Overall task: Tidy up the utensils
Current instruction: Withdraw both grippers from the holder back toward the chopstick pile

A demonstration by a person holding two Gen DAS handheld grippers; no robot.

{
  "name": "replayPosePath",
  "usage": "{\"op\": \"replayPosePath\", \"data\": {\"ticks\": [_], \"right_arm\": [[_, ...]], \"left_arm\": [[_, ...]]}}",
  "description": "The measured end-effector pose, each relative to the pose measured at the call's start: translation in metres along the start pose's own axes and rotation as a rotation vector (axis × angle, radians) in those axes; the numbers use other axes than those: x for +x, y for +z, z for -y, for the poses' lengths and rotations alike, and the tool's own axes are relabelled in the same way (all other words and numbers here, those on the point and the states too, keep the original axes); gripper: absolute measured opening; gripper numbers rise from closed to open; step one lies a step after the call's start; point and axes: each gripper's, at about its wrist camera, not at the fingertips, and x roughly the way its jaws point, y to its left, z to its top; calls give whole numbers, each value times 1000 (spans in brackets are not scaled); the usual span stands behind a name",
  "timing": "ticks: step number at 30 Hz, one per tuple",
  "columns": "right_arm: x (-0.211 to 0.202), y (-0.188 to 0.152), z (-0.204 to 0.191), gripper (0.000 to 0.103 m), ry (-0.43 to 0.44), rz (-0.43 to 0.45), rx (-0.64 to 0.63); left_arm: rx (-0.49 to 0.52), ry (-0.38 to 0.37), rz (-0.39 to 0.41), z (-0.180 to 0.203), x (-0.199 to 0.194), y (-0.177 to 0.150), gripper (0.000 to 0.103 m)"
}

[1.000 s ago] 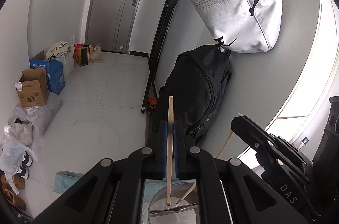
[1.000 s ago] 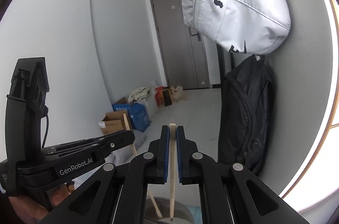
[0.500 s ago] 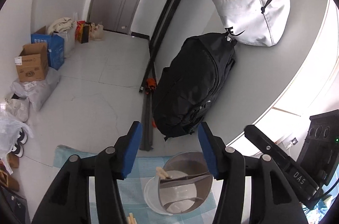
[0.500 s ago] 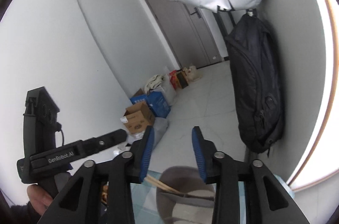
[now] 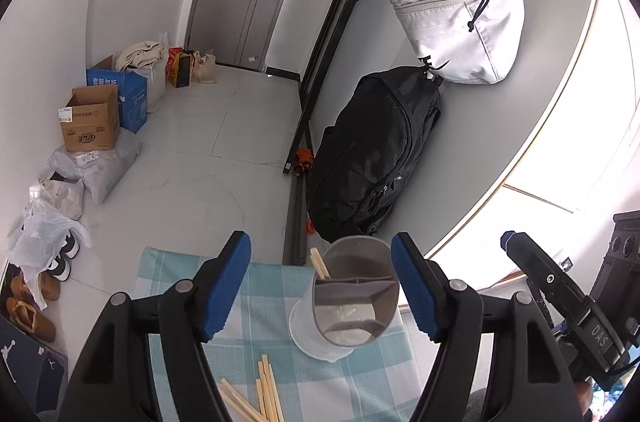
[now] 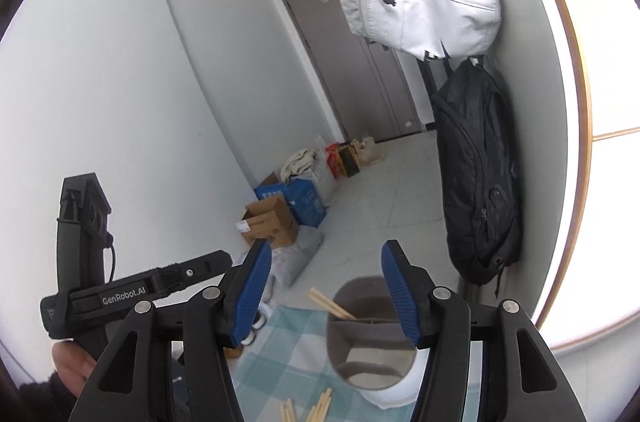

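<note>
A grey divided utensil holder (image 5: 354, 296) stands on a blue checked cloth (image 5: 264, 286); it also shows in the right wrist view (image 6: 370, 334). Two wooden chopsticks (image 5: 320, 263) lean in its left compartment, also seen in the right wrist view (image 6: 331, 304). Several loose chopsticks (image 5: 260, 396) lie on the cloth in front, also in the right wrist view (image 6: 308, 408). My left gripper (image 5: 320, 286) is open and empty above the holder. My right gripper (image 6: 326, 292) is open and empty above the holder. Each gripper shows in the other's view: the right (image 5: 560, 294), the left (image 6: 132, 294).
A black backpack (image 5: 372, 158) and a white bag (image 5: 460, 30) hang on the wall beyond the table. Cardboard boxes (image 5: 92, 122), bags and shoes (image 5: 32, 302) lie on the floor at the left. A black rail (image 5: 320, 62) leans by the door.
Both grippers were shut on an upright chopstick each over the holder. They opened, the chopsticks dropped into the holder, and both grippers have drawn back and up.
</note>
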Motion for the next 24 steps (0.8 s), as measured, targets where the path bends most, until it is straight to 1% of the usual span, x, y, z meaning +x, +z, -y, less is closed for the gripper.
{"op": "replayPosePath", "data": {"ticks": [6, 8, 10, 12, 14, 17, 19, 21, 24], "right_arm": [[-9, -17, -19, 57, 8, -38, -25], [-12, -22, -25, 57, 2, -48, -40], [-15, -27, -30, 58, 9, -52, -46], [-18, -32, -35, 66, 21, -57, -49], [-18, -38, -39, 67, 25, -66, -53], [-13, -49, -45, 67, 29, -99, -66], [-8, -58, -48, 67, 34, -127, -69], [-1, -68, -49, 67, 37, -160, -71], [16, -86, -50, 67, 52, -241, -79]], "left_arm": [[18, 13, -9, -2, -18, -16, 69], [26, 20, -32, -3, -20, -21, 69], [27, 5, -43, -4, -24, -26, 69], [32, 14, -44, -7, -27, -31, 69], [29, 23, -45, -12, -30, -37, 69], [-11, 39, -47, -28, -32, -47, 69], [-42, 71, -33, -42, -33, -54, 69], [-80, 85, -34, -58, -30, -61, 69], [-134, 98, -48, -77, -20, -71, 69]]}}
